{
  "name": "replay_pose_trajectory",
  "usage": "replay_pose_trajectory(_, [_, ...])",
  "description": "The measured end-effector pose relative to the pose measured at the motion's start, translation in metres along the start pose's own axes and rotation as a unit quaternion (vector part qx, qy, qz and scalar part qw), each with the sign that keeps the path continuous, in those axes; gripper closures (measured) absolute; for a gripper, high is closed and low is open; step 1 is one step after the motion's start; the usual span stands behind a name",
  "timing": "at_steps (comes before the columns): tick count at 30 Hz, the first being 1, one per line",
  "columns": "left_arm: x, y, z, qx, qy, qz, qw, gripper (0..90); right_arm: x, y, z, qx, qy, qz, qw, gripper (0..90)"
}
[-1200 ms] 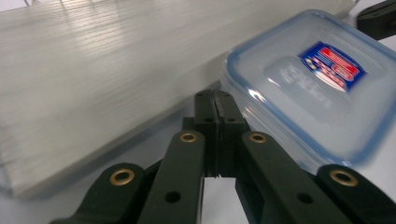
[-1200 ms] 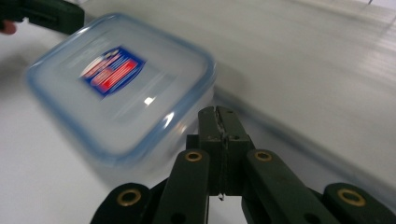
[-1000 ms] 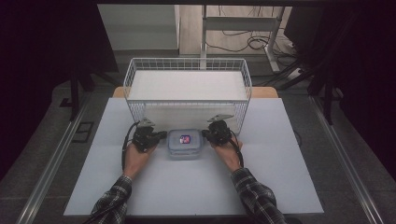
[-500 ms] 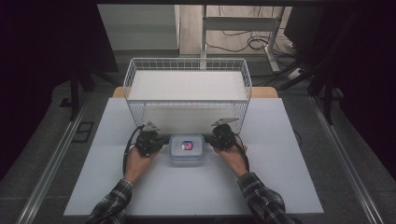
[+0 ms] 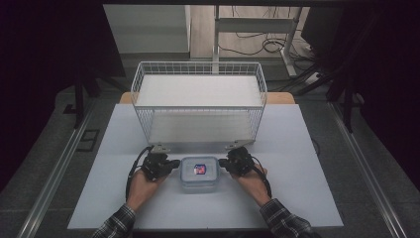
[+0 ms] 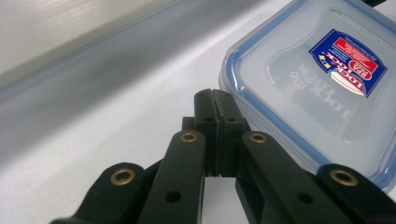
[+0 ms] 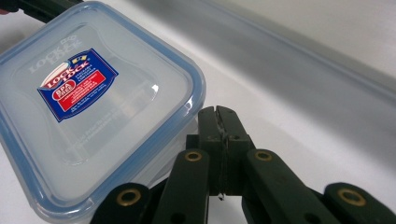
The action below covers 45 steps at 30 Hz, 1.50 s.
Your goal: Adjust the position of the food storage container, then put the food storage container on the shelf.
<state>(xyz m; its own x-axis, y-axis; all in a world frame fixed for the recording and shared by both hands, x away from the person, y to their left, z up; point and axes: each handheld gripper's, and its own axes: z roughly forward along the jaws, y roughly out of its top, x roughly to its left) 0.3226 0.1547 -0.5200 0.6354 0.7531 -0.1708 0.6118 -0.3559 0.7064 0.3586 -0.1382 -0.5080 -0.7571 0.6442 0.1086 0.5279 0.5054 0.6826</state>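
Both grippers have drawn back toward the person with the box, away from the white wire basket [image 5: 198,101].

The clear square plastic box with a blue-rimmed lid [image 5: 199,172] sits between left gripper [image 5: 171,165] and right gripper [image 5: 224,165], jaws pressed together against its sides; gripper views show its red-blue label [image 6: 348,62]. Bare white tabletop [image 5: 307,148] lies around it.

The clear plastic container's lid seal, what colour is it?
Blue seal, clearest in the right gripper view.

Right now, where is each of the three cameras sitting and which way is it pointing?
High view: overhead, facing forward and down on the table and wire basket; forearms, both grippers.
Left gripper view: rides the left gripper, jaws shut beside the container.
Right gripper view: rides the right gripper, jaws shut.
All three share the container.
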Motion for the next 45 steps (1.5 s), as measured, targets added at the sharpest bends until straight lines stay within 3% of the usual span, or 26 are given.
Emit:
replay_pose_trajectory(10, [-0.014,-0.009,-0.006,0.007,-0.009,-0.003,0.9999,90.0,0.015,-0.011,-0.011,0.010,-0.005,-0.008,0.9999,89.5])
replay_pose_trajectory(14, [-0.010,-0.009,-0.019,-0.011,-0.006,-0.009,0.9999,89.7,0.014,-0.013,-0.018,0.003,-0.015,-0.010,0.9998,89.3])
replay_pose_trajectory(16, [-0.009,-0.019,-0.030,-0.021,-0.012,-0.018,0.9996,83.5,0.013,-0.016,-0.031,-0.017,-0.008,-0.005,0.9998,87.8])
replay_pose_trajectory(23, [-0.017,-0.037,-0.046,-0.024,-0.005,-0.010,0.9997,65.0,0.019,-0.026,-0.054,-0.043,-0.007,-0.016,0.9989,73.9])
replay_pose_trajectory(25, [-0.019,-0.042,-0.050,-0.027,-0.001,-0.005,0.9996,55.6,0.022,-0.029,-0.059,-0.048,-0.009,-0.022,0.9986,67.1])
replay_pose_trajectory(26, [-0.022,-0.048,-0.053,-0.031,0.007,0.005,0.9995,44.4,0.024,-0.035,-0.063,-0.049,-0.010,-0.023,0.9985,57.7])
replay_pose_trajectory(27, [-0.022,-0.048,-0.053,-0.031,0.007,0.005,0.9995,38.7,0.024,-0.035,-0.063,-0.049,-0.010,-0.023,0.9985,57.7])
replay_pose_trajectory(28, [-0.024,-0.053,-0.055,-0.033,0.011,0.013,0.9993,34.7,0.024,-0.039,-0.064,-0.048,-0.006,-0.019,0.9986,47.8])
replay_pose_trajectory(31, [-0.024,-0.055,-0.056,-0.035,0.015,0.019,0.9991,24.4,0.022,-0.043,-0.064,-0.046,0.004,-0.011,0.9989,40.2])
replay_pose_trajectory(34, [-0.021,-0.053,-0.056,-0.043,0.010,0.005,0.9990,17.8,0.019,-0.045,-0.063,-0.050,0.016,-0.003,0.9986,31.5])
replay_pose_trajectory(40, [-0.017,-0.050,-0.055,-0.043,0.000,-0.011,0.9990,11.9,0.022,-0.041,-0.064,-0.051,0.010,-0.004,0.9986,30.6])
replay_pose_trajectory(45, [-0.018,-0.043,-0.055,-0.051,-0.006,-0.009,0.9986,12.7,0.022,-0.038,-0.063,-0.055,0.022,0.003,0.9982,30.3])
